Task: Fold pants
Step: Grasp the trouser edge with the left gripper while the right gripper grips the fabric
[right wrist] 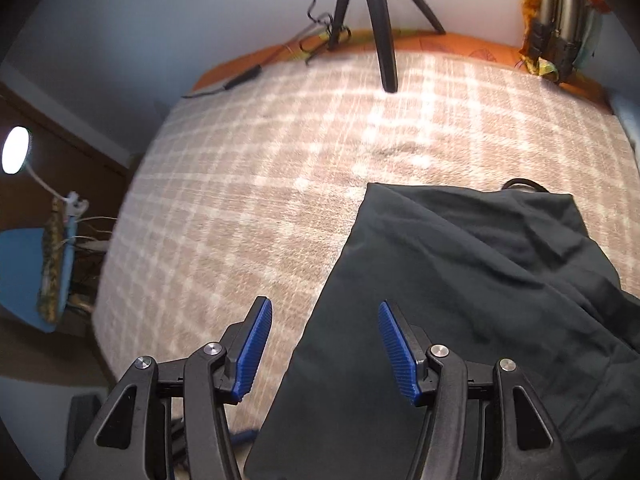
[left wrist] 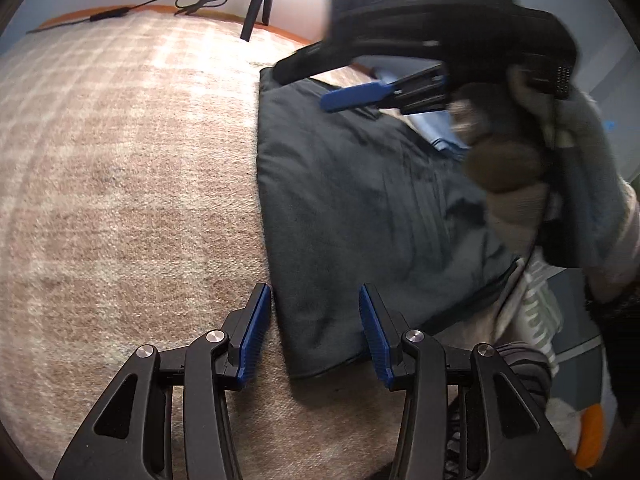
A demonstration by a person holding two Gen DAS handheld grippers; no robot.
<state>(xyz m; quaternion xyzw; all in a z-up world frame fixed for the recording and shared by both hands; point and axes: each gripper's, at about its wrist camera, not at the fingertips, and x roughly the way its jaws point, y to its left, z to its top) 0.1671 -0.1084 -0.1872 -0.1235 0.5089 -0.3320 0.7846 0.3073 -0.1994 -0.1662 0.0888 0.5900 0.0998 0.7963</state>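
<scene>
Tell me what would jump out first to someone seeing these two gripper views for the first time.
The dark pants stand out first, a flat dark slab lying on the right part of a beige checked blanket. Next come the blue-padded jaws: the left gripper is open over the near corner of the pants, and the right gripper is open above their left edge. A black tripod stands at the far side of the blanket.

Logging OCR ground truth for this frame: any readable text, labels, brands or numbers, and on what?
None readable in either view.
Pants: plain dark fabric, no tag or print showing.
Plaid blanket: pattern only.
Left gripper and right gripper: no markings visible.
Striped cloth: pattern only, no lettering.
</scene>
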